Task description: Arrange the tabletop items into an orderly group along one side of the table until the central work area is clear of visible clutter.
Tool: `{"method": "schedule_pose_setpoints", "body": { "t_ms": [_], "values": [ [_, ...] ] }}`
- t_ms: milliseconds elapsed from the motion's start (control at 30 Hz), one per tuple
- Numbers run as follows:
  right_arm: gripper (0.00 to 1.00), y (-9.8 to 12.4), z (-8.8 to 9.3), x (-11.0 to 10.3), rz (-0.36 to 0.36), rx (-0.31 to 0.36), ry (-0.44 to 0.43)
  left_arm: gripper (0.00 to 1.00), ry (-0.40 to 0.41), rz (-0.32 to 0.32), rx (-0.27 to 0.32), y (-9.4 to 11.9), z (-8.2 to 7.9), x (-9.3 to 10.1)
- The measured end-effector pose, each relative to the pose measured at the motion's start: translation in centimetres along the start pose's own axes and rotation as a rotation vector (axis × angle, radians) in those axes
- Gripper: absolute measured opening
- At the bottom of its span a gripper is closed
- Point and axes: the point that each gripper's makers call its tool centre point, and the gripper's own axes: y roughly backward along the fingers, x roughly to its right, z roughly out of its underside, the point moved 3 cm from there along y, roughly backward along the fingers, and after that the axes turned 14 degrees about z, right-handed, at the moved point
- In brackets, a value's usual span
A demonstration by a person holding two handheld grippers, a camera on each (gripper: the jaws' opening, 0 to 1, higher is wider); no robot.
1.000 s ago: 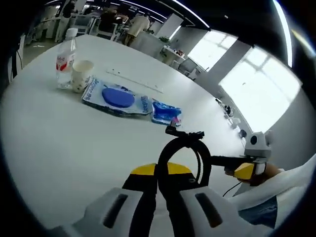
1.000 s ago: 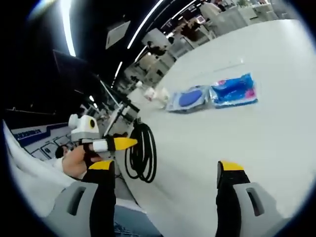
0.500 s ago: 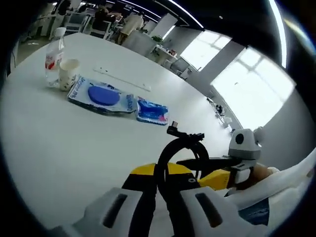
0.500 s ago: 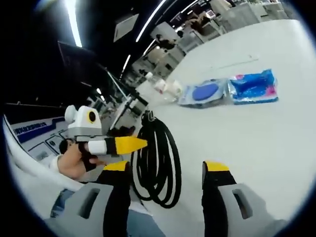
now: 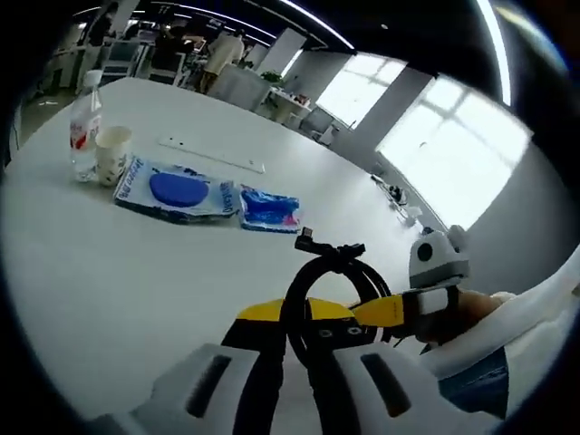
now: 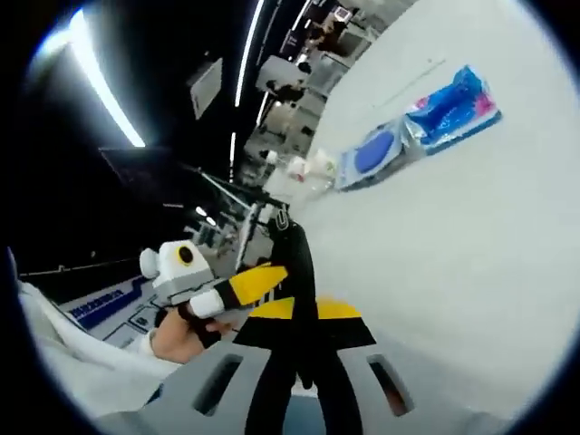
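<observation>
A coiled black cable (image 5: 328,276) is held up near the table's front edge. My left gripper (image 5: 304,319) is shut on its lower part. My right gripper (image 5: 379,311) comes in from the right, its yellow tip against the coil. In the right gripper view, the right gripper (image 6: 304,319) is shut on the cable (image 6: 296,258), with the left gripper (image 6: 258,283) beside it. Farther back lie a blue packet (image 5: 268,207), a blue round-pad package (image 5: 176,190), a paper cup (image 5: 113,155) and a water bottle (image 5: 84,128) in a row.
A thin white strip (image 5: 214,155) lies on the white table (image 5: 109,272) behind the row. A person's hand and white sleeve (image 5: 507,326) are at the right. Desks and people stand far back in the room.
My right gripper, open a second ago, has narrowed and shut on the cable coil. The left gripper has kept its hold on the coil.
</observation>
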Motion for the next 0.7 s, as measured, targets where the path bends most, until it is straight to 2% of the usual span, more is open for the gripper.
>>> {"method": "schedule_pose_setpoints", "body": {
  "t_ms": [100, 167, 233, 300, 433, 567, 600, 700],
  "values": [
    [0.0, 0.2, -0.1, 0.0, 0.004, 0.004, 0.01, 0.07, -0.019, -0.015, 0.004, 0.2, 0.0, -0.4],
    [0.0, 0.3, -0.2, 0.2, 0.008, 0.011, 0.0, 0.11, -0.013, 0.007, 0.029, 0.2, -0.1, -0.2],
    [0.0, 0.5, -0.3, 0.7, 0.022, 0.015, 0.005, 0.22, 0.015, 0.052, 0.062, 0.1, -0.2, 0.1],
    [0.0, 0.7, -0.6, 0.9, 0.009, 0.033, -0.028, 0.31, 0.013, 0.045, 0.06, 0.2, 0.3, 0.0],
    [0.0, 0.9, -1.1, 1.1, 0.019, 0.044, -0.027, 0.34, 0.009, 0.038, 0.059, 0.8, 0.8, -0.3],
    [0.0, 0.8, -1.8, 1.4, 0.018, 0.056, -0.031, 0.44, 0.029, 0.002, 0.097, 1.8, 0.7, -1.2],
    [0.0, 0.8, -2.0, 1.5, 0.019, 0.059, -0.031, 0.49, 0.031, -0.025, 0.107, 2.2, 0.7, -1.7],
    [0.0, 0.6, -3.1, 2.1, 0.017, 0.067, -0.04, 0.74, 0.022, -0.088, 0.127, 3.1, 0.9, -2.9]
  ]
}}
